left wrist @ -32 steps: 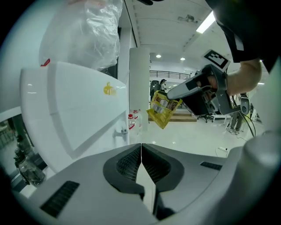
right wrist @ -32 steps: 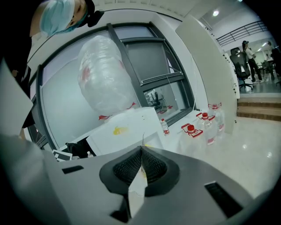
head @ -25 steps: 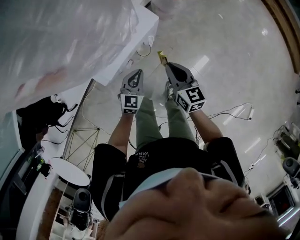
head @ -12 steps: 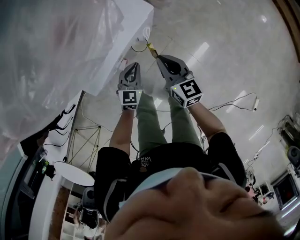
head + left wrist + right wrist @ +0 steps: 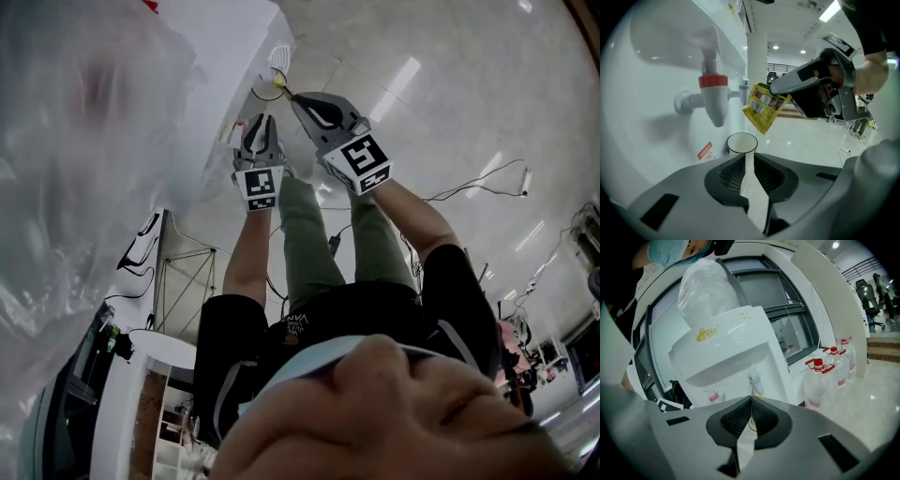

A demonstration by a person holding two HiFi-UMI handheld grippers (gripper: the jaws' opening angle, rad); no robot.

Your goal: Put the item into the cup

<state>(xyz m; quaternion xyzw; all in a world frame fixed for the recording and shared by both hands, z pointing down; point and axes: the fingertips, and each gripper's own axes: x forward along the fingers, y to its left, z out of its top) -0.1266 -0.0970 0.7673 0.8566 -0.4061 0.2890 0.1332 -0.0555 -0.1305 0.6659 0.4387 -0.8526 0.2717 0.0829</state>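
A white paper cup stands in front of my left gripper, just below the dispenser's tap. The pads pinch its near wall while the jaws are opening slightly. My right gripper is shut on the top of a yellow sachet, which hangs tilted above and a little right of the cup's mouth without touching it. In the head view the left gripper and right gripper sit close together by the white dispenser. In the right gripper view the shut gripper hides nearly all of the sachet.
The white water dispenser has a tap with a red collar directly above and left of the cup. Several clear water bottles with red caps stand to its right. Cables lie on the glossy floor.
Both grippers have moved forward, closer to the dispenser, the right one carrying the yellow sachet with it. The head camera has tilted, so the dispenser now fills more of the left side.
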